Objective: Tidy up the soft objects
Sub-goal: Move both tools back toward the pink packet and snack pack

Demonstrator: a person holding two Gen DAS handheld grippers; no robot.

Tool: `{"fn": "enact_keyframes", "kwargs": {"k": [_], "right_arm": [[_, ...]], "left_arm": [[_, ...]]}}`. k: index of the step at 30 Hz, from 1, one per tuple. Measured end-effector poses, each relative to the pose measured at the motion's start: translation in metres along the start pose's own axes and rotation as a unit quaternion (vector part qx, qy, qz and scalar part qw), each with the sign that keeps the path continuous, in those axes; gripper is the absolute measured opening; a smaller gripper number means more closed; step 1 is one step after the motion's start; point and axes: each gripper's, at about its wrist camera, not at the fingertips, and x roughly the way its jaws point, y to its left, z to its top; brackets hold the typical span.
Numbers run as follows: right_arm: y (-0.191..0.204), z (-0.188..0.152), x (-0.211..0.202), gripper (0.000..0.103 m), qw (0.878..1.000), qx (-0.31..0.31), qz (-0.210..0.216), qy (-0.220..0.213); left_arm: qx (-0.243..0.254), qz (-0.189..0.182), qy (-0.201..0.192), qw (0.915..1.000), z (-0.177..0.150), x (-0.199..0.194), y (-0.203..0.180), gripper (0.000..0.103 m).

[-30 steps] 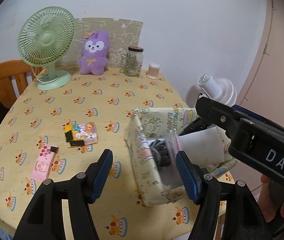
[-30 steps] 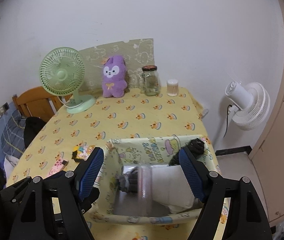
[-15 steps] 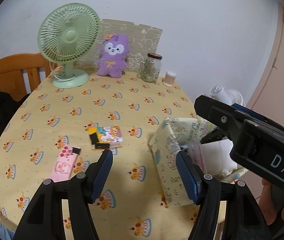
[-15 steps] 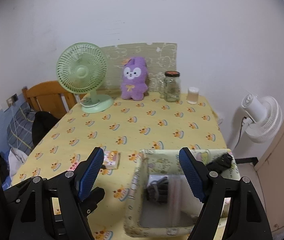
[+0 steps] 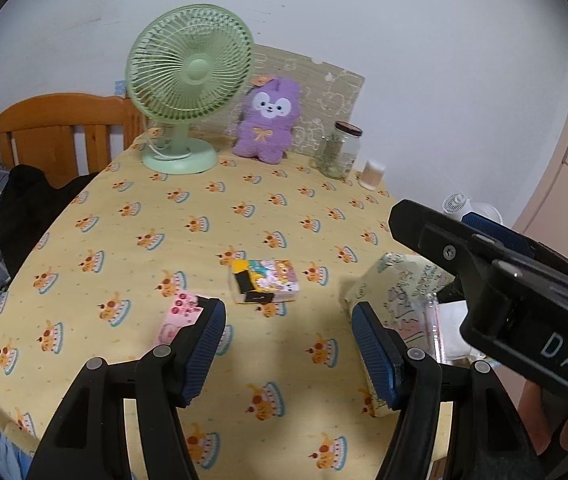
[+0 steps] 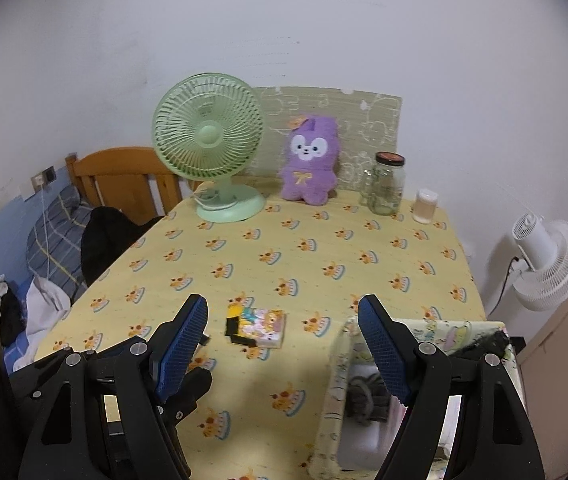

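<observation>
A fabric storage box (image 6: 338, 364) with cartoon prints stands at the table's front right, also in the left wrist view (image 5: 394, 288). It holds dark grey cloth (image 6: 366, 398) and white folded items (image 5: 454, 330). A colourful tissue pack (image 5: 266, 286) (image 6: 258, 326) lies mid-table, a pink pack (image 5: 178, 316) to its left. A purple plush (image 5: 266, 120) (image 6: 310, 160) sits at the back. My left gripper (image 5: 288, 344) is open and empty above the table between the pink pack and the box. My right gripper (image 6: 284, 348) is open and empty, over the box's left wall.
A green desk fan (image 6: 210, 140), a glass jar (image 6: 388, 184) and a small cup (image 6: 424, 206) stand along the back wall. A wooden chair (image 6: 122, 178) and bedding are at the left. A white floor fan (image 6: 546, 264) stands right of the table.
Both grippers have pulled back and swung left, away from over the box. The box now sits at the right edge of both views, and the tissue packs come towards the centre.
</observation>
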Motion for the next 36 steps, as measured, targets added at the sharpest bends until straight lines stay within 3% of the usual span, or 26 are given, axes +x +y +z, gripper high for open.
{"fn": "enact_keyframes", "kwargs": {"k": [20,36], "right_arm": [[0.046,-0.007,0.037,0.08,0.999,-0.03,0.031,0.031],[0.055,-0.019,0.076,0.08,0.996,-0.032,0.038,0.068]], "left_arm": [[-0.032,0.022,0.018,0.9991,-0.011,0.009,0.045,0.068],[-0.049,0.027,0.044,0.9975,-0.02,0.032,0.064,0.068]]}}
